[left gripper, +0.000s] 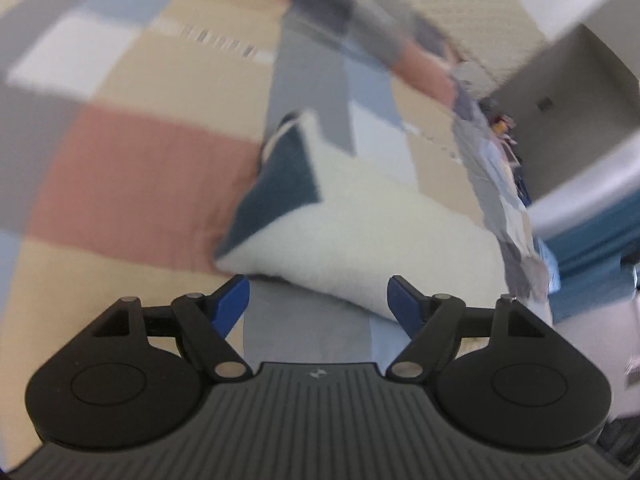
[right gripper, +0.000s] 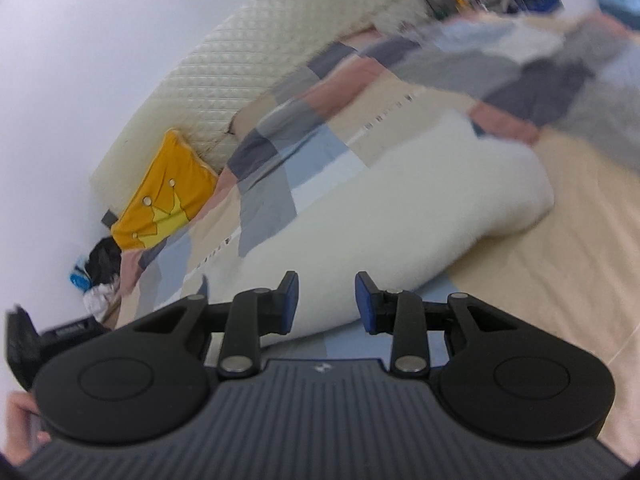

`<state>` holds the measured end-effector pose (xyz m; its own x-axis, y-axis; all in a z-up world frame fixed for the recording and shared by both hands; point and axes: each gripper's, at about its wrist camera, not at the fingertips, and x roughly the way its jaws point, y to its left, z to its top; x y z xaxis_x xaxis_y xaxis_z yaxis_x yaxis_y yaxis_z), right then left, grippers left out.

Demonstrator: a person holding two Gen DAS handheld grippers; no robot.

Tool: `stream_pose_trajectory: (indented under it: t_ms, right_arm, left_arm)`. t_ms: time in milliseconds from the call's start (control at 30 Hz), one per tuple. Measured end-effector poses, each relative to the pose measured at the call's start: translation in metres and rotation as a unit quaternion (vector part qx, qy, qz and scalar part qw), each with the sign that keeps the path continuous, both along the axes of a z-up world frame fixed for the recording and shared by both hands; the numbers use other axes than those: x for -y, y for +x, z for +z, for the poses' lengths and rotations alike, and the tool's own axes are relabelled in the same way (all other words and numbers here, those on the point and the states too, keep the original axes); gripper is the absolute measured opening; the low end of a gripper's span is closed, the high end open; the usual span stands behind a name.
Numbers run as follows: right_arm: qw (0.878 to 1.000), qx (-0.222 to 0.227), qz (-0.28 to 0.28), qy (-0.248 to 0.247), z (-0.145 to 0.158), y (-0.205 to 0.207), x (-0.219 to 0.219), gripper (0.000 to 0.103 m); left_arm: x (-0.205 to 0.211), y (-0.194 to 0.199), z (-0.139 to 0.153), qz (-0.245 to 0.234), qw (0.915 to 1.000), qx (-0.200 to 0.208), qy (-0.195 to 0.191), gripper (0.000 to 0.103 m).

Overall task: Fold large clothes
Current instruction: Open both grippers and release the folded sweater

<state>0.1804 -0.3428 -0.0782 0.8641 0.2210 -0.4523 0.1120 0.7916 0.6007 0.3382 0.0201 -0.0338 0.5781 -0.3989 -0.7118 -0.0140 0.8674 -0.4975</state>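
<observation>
One white fleece garment (right gripper: 400, 216) with one dark blue panel (left gripper: 276, 196) lies on one patchwork bedspread (left gripper: 132, 176), and one yellow cushion (right gripper: 168, 196) sits at nine o'clock.

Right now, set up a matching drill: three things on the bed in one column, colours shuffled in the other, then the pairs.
Things:
1. folded fleece garment
2. crown cushion
3. garment's exposed panel

Colours:
A. dark teal
B. cream white
C. orange-yellow

Pairs: 1-B, 2-C, 3-A
</observation>
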Motion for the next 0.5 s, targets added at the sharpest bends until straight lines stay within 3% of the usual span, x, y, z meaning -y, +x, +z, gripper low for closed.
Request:
stream_pose_trajectory:
  t_ms: [100,200,367,500]
  right_arm:
    - [0.999,0.014,0.004,-0.04,0.023,-0.018,-0.01,0.035]
    - [0.996,0.033,0.003,-0.082,0.047,-0.04,-0.018,0.036]
    - [0.991,0.071,0.001,-0.114,0.076,-0.082,-0.031,0.036]
    - [0.986,0.093,-0.002,-0.137,0.087,-0.111,-0.044,0.036]
  left_arm:
    - [0.011,-0.028,0.032,-0.021,0.998,0.049,0.032,0.079]
    - [0.03,-0.059,0.063,-0.053,0.9909,0.102,0.069,0.079]
    - [0.062,-0.115,0.099,-0.082,0.9735,0.173,0.124,0.079]
    - [0.077,-0.162,0.113,-0.089,0.9536,0.228,0.176,0.08]
